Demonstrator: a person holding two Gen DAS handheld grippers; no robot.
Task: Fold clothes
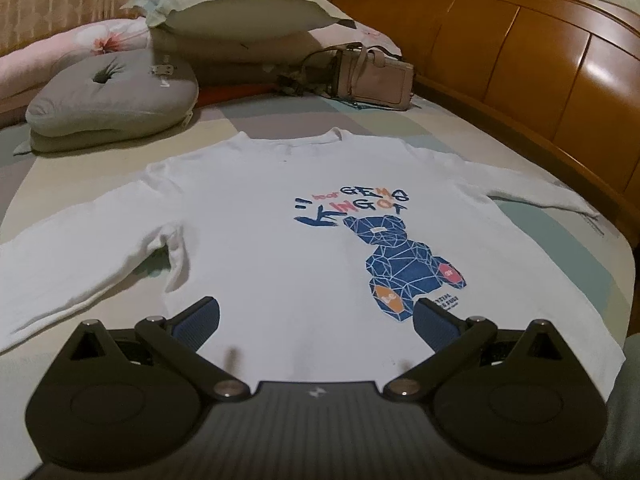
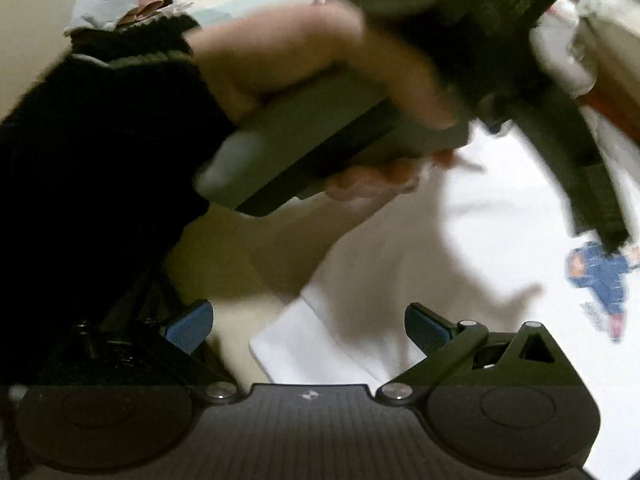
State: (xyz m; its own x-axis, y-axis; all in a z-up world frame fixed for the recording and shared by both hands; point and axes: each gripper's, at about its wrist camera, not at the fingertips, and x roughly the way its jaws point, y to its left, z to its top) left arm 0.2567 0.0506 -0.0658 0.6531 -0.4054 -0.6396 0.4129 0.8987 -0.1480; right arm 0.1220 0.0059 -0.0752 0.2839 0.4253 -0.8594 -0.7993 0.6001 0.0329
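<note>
A white long-sleeved shirt [image 1: 260,216] lay spread flat on the bed [image 1: 520,160], front up, sleeves out. Its print showed a blue faceted bear [image 1: 404,264] under the words "bear", "GEMS" and "KING OF". Behind the shirt's collar sat a beige handbag [image 1: 372,78]. The left gripper [image 1: 316,318] hung over the shirt's hem, spread wide and empty. The right gripper [image 2: 308,322], also wide and empty, hovered over a corner of the shirt.

bed [image 1: 460,128] w/ wooden headboard [image 1: 540,60], pillows [image 1: 240,4], grey cushion [image 1: 116,96] & handbag [image 1: 372,76], dim light.
</note>
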